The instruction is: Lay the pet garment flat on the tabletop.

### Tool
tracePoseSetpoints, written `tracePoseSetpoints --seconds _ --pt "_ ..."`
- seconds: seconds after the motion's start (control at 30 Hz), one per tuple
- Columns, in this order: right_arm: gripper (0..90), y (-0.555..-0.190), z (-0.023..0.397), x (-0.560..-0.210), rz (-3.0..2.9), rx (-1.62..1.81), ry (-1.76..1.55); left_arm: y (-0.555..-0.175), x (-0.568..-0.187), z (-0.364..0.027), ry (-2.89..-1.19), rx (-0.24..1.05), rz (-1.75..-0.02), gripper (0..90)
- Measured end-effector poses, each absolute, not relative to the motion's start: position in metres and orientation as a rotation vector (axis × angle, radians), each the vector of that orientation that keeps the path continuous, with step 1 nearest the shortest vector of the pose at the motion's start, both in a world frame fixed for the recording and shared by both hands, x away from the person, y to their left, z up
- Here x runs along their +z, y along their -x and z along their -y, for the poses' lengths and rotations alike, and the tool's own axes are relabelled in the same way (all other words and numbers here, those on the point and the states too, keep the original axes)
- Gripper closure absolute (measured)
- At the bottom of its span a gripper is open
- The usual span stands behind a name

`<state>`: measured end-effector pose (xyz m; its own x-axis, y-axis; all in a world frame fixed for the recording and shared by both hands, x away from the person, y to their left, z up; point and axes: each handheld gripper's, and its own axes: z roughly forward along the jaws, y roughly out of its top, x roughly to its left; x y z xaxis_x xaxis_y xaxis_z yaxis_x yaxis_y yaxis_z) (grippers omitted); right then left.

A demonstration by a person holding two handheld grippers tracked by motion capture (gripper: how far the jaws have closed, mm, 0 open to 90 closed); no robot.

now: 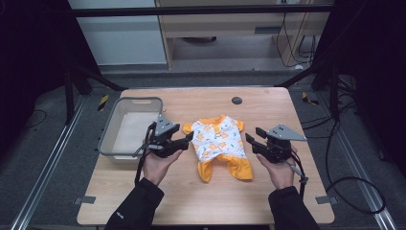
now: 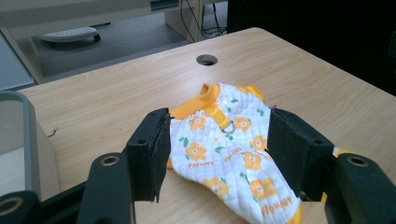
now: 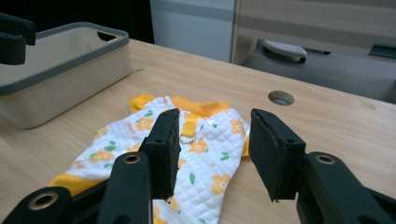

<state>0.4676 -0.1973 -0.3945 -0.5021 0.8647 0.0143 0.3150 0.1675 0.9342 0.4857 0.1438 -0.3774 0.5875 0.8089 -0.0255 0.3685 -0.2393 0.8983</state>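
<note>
Both hand-held grippers [image 1: 187, 138] [image 1: 251, 139] (jaws apart)

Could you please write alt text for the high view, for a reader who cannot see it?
A small white garment with orange flowers and orange trim lies flat in the middle of a wooden table. The left gripper and right gripper, both open, flank it without holding it. A grey bin stands at the left.

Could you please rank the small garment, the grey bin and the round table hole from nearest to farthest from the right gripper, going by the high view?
From the right gripper:
1. Small garment, just to its left, mid-table.
2. Round table hole, beyond it near the far edge.
3. Grey bin, across the table on the left.
</note>
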Motion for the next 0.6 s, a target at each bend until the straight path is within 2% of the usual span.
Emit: tracePoseSetpoints --seconds 0.33,0.6 --pt "54.4 -0.446 0.202 -0.407 -2.017 1.306 -1.094 -0.457 -0.404 -0.149 -1.943 0.53 -0.924 39.7" --pt "54.8 -0.436 0.206 -0.429 -2.085 1.268 -1.091 -0.44 -0.425 -0.139 -2.005 0.465 -0.903 40.5"
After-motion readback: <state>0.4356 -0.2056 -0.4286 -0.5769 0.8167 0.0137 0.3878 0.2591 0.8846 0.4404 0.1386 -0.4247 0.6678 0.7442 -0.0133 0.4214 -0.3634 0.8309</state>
